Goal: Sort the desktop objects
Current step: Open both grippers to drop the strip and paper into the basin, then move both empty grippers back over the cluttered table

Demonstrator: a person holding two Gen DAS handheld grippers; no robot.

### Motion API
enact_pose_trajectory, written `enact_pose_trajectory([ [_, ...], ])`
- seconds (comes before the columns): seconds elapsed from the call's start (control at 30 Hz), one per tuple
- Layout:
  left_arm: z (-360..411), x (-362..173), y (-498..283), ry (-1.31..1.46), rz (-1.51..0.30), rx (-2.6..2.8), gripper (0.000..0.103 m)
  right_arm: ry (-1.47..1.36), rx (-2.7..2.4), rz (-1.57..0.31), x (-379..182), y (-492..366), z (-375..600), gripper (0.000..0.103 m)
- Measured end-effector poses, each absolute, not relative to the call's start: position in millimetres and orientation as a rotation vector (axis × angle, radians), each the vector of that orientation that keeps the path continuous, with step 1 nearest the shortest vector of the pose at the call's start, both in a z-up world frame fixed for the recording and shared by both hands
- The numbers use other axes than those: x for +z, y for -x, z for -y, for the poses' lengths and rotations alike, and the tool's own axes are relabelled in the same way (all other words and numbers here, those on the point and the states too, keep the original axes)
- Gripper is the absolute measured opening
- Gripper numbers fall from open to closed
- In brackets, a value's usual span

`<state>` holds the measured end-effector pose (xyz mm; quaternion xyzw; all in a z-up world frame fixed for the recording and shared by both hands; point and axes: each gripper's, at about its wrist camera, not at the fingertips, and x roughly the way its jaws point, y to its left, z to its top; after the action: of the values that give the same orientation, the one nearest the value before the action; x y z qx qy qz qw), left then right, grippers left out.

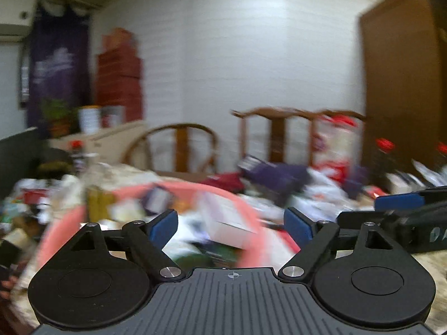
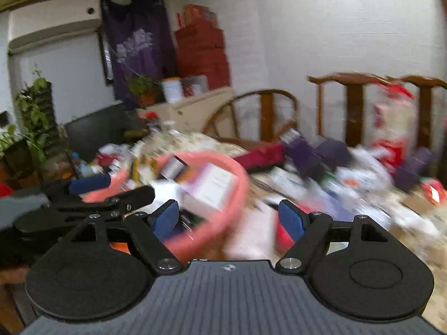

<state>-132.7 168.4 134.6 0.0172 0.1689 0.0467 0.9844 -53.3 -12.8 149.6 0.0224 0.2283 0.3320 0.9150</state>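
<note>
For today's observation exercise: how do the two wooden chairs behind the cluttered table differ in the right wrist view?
The round-backed chair has a curved, hoop-like top rail; the straight-backed chair has a nearly level rail with upturned ends. The round-backed one sits lower in the picture and further left; the straight-backed one stands taller. Both are brown wood with a central back slat.

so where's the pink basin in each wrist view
Left wrist: the pink basin sits centre-low, just beyond the open fingers, boxes inside.
Right wrist: the pink basin is left of centre, reaching behind the left finger.
Shared landmark: the round-backed wooden chair behind the table.
</note>
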Motion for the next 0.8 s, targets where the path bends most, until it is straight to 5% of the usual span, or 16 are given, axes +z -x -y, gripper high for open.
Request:
enact_pose_trajectory([
  [0.33,-49,81,90,-0.042,-0.43,-0.141,0.092,-0.071,0.408,-0.458,86,58,149,0.084],
  [0.8,-14,18,6,-0.118,-0.48,-0.087,0.094,-0.196,0.209,-0.583,44,-33,209,0.084],
])
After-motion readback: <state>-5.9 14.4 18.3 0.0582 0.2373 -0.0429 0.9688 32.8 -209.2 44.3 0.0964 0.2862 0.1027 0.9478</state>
